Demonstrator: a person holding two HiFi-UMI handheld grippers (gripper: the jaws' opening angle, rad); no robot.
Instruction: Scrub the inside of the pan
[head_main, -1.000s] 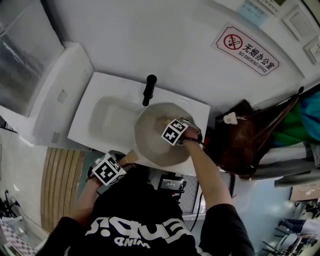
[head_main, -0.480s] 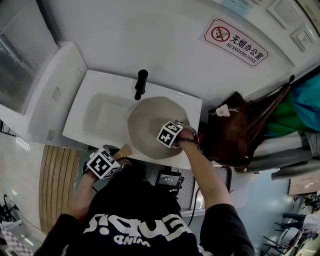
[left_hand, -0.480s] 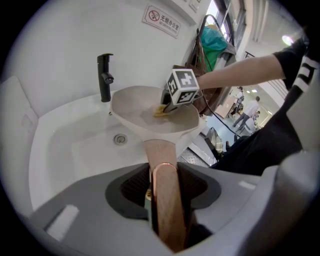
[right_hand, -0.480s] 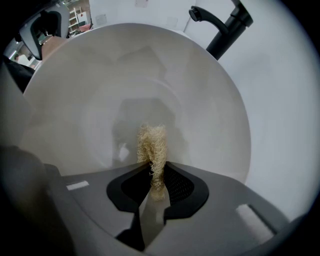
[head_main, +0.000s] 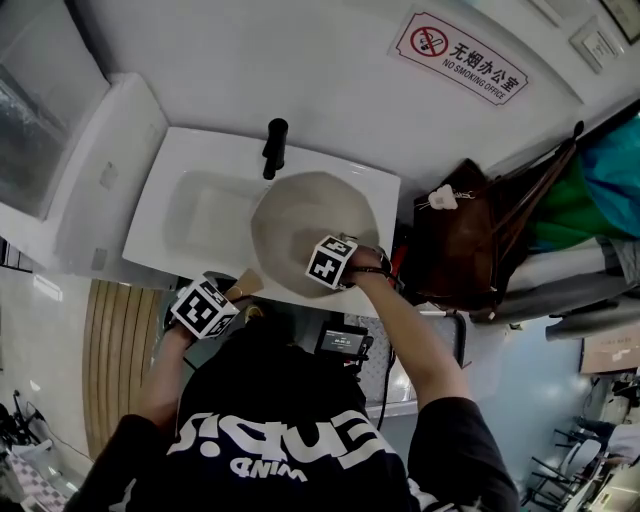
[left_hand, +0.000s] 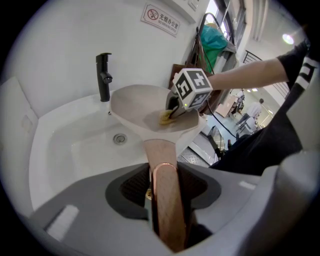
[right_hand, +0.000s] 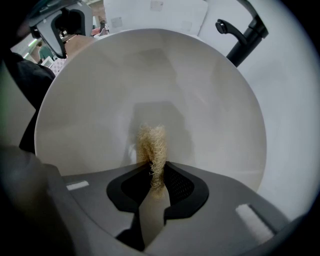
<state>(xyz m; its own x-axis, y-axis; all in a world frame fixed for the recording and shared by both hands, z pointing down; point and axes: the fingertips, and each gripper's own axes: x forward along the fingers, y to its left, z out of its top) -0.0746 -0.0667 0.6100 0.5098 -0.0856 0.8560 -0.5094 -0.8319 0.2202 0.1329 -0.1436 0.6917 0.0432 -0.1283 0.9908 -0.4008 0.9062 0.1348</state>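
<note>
A round beige pan (head_main: 300, 225) is held tilted over the white sink (head_main: 180, 175). My left gripper (left_hand: 162, 189) is shut on its wooden handle (left_hand: 161, 160), at the lower left of the head view by the marker cube (head_main: 205, 308). The right gripper (right_hand: 155, 182) points down into the pan (right_hand: 150, 85) and is shut on a tan fibrous scrubber (right_hand: 151, 145), whose tip presses on the pan's inner floor. In the left gripper view, that scrubber (left_hand: 166, 117) sits under the right gripper's cube (left_hand: 191, 87), near the pan's right rim.
A black faucet (head_main: 273, 145) rises behind the pan, with the drain (left_hand: 119, 138) below it. A brown bag (head_main: 450, 250) hangs right of the sink. A no-smoking sign (head_main: 458, 55) is on the white wall. A white cabinet (head_main: 90, 170) stands to the left.
My right gripper has slid the scrubber across the pan's inside toward its near rim. The left gripper has kept its hold on the handle without moving.
</note>
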